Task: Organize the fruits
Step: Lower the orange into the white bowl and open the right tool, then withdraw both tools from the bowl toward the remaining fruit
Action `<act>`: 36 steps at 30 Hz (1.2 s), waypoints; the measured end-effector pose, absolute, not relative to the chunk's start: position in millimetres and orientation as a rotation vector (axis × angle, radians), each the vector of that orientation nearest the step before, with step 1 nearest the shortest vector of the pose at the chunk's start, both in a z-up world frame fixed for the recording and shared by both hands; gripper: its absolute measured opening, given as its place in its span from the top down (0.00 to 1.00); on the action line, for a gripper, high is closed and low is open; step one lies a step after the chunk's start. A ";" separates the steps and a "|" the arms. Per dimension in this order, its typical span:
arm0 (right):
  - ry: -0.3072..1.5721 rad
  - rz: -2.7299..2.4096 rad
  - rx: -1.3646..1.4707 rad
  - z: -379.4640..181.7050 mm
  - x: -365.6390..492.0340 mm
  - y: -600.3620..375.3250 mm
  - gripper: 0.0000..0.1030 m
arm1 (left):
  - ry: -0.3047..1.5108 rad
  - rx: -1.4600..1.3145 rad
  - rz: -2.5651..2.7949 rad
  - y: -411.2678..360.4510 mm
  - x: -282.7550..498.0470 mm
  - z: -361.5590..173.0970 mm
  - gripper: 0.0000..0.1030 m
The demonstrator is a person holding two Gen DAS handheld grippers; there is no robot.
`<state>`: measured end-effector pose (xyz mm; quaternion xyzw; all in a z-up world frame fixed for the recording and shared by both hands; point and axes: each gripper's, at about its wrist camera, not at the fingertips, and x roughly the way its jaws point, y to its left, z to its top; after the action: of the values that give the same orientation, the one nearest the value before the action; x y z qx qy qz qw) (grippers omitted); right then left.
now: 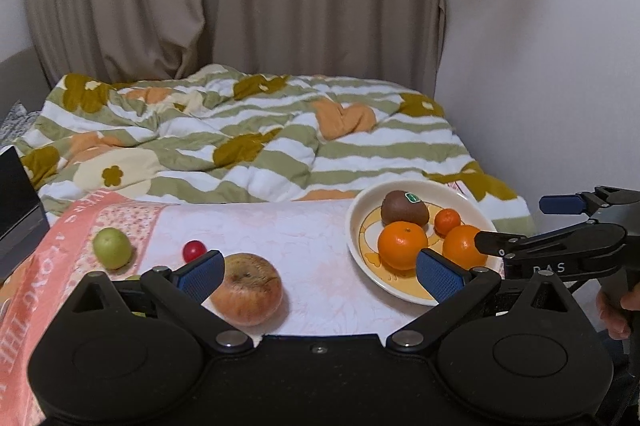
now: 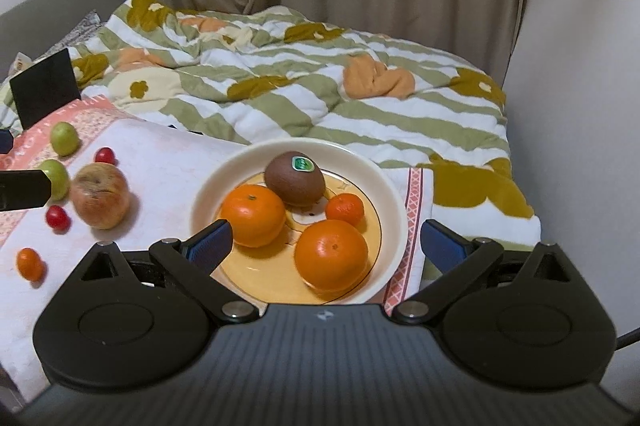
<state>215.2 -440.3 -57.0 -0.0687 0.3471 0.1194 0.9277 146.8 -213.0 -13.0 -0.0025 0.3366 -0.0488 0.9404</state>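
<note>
A cream plate [image 2: 224, 169] [image 1: 360, 209] holds a kiwi [image 2: 295, 177] [image 1: 404, 207], two large oranges [image 2: 253, 214] [image 2: 331, 254] and a small mandarin [image 2: 345, 208]. My right gripper [image 2: 325, 244] is open above the plate's near side, empty; it also shows in the left wrist view [image 1: 520, 222]. My left gripper [image 1: 320, 276] is open and empty, its left pad beside a blotchy apple [image 1: 247, 289] [image 2: 101, 195]. On the cloth lie two green fruits [image 2: 64, 138] [image 2: 56, 177], two red cherry tomatoes [image 2: 105, 155] [image 2: 57, 217] and a small mandarin [image 2: 30, 263].
The fruits lie on a pink-and-white cloth [image 1: 304, 226] over a table. A rumpled striped quilt [image 1: 248, 137] covers the bed behind. A black box [image 2: 44, 87] stands at the far left. Curtains and a wall close the back and right.
</note>
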 end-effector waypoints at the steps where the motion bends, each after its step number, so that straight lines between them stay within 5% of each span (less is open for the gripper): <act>1: 0.705 0.249 -0.142 -53.2 211.3 -439.5 0.00 | 0.679 -0.009 -0.092 -210.6 141.0 -10.5 0.00; 19: 0.680 0.324 -0.117 -10.6 160.2 -392.4 0.00 | 0.632 -0.010 0.037 -129.6 68.3 8.0 0.00; 36: 0.741 0.203 -0.028 -3.9 124.7 -271.7 0.00 | 0.651 -0.016 -0.174 15.1 91.2 2.9 0.00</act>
<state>124.7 -271.7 -3.9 -0.0137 0.3616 0.0991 0.9269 91.2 15.1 2.9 -0.0078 0.3192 -0.0855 0.9438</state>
